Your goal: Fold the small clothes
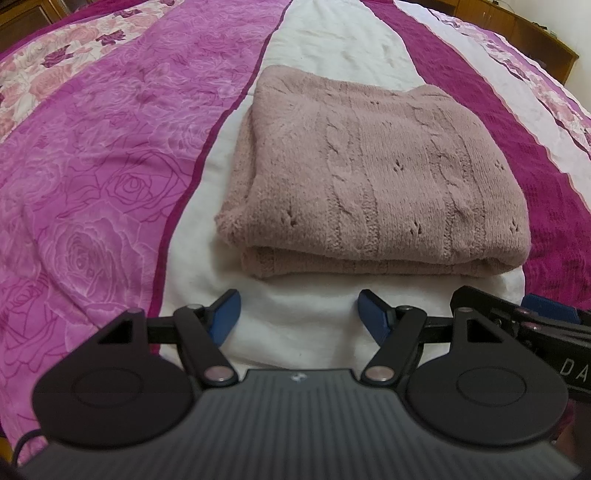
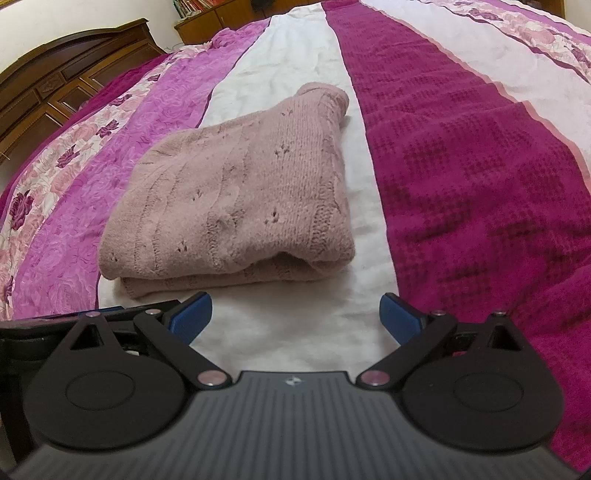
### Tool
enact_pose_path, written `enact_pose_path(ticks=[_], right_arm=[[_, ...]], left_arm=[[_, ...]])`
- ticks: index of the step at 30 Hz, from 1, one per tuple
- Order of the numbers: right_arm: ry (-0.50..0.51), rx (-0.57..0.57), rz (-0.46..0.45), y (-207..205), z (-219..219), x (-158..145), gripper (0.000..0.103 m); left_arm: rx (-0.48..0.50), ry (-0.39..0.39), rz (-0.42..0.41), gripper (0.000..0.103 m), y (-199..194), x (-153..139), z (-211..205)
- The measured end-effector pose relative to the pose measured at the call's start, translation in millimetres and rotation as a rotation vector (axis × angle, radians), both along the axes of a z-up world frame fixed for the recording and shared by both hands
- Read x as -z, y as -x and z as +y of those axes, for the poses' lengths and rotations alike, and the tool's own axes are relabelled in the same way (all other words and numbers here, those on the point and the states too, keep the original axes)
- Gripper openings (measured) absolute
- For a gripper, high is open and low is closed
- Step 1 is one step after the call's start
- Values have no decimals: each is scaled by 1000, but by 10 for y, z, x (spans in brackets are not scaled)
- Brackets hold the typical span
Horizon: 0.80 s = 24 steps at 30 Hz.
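Observation:
A dusty-pink cable-knit sweater (image 1: 369,173) lies folded into a thick rectangle on the white stripe of the bedspread (image 1: 295,332). It also shows in the right wrist view (image 2: 236,199), left of centre. My left gripper (image 1: 297,314) is open and empty, its blue pads just short of the sweater's near folded edge. My right gripper (image 2: 295,319) is open and empty, a little in front of and to the right of the sweater. Part of the right gripper (image 1: 524,317) shows at the right in the left wrist view.
The bed carries a striped spread: pink rose print (image 1: 92,184) to the left, dark magenta weave (image 2: 480,203) to the right. A dark wooden headboard (image 2: 55,85) and cabinets (image 2: 221,14) stand beyond the bed.

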State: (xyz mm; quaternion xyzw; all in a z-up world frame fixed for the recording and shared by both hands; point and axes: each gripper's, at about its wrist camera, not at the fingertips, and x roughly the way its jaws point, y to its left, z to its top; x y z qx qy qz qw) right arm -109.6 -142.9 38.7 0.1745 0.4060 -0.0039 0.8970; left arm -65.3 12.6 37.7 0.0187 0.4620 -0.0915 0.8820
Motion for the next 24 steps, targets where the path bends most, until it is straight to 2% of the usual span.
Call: enact_pose_path(ticks=[24], right_arm=[[-5, 1, 1, 1, 9, 16, 101]], left_arm=[[-2, -1, 3, 72, -3, -11, -2]])
